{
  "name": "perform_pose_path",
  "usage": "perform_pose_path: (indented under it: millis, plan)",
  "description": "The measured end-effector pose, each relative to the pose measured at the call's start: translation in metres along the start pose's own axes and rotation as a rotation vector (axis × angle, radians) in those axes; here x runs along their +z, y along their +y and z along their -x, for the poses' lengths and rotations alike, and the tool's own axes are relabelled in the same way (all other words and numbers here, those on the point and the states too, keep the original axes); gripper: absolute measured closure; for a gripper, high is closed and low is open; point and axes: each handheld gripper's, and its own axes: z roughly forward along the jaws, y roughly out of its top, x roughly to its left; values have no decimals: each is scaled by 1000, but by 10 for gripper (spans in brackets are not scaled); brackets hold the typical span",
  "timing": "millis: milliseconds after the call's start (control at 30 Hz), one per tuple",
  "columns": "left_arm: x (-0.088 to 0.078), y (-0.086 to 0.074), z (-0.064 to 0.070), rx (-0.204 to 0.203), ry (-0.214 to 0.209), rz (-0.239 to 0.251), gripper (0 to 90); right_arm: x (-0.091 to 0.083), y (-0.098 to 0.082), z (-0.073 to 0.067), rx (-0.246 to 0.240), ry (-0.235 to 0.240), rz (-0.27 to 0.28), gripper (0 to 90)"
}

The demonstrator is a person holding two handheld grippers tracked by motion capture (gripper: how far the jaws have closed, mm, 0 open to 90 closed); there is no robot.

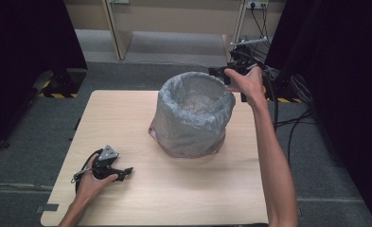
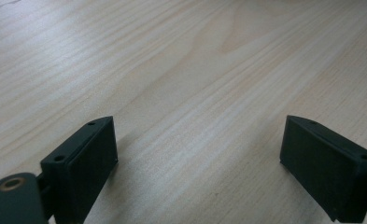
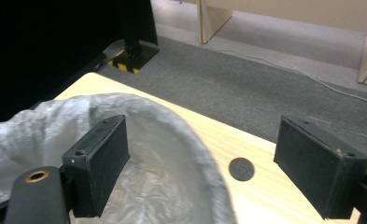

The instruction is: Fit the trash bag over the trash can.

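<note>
Bin (image 1: 193, 116) with grey liner mid-table; right gripper (image 1: 226, 75) gaping at its 2 o'clock rim, left gripper (image 1: 122, 172) gaping, idle at 7 o'clock, bare tabletop (image 1: 174, 189) between.

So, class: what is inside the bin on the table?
A grey plastic liner covers the bin's inside and folds over its rim. Crumpled liner shows at the bottom; anything beneath it is hidden.
</note>
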Motion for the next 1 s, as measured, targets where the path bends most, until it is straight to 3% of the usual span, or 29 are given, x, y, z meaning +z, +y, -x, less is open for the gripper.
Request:
perform_pose_path:
  millis: [500, 1000]
  plan:
    - [1, 0, 0, 9, -7, -4, 76, -20, -21, 41, 60, -48, 48, 179]
    - [2, 1, 1, 18, -16, -12, 45, -25, -43, 64, 91, -69, 72, 185]
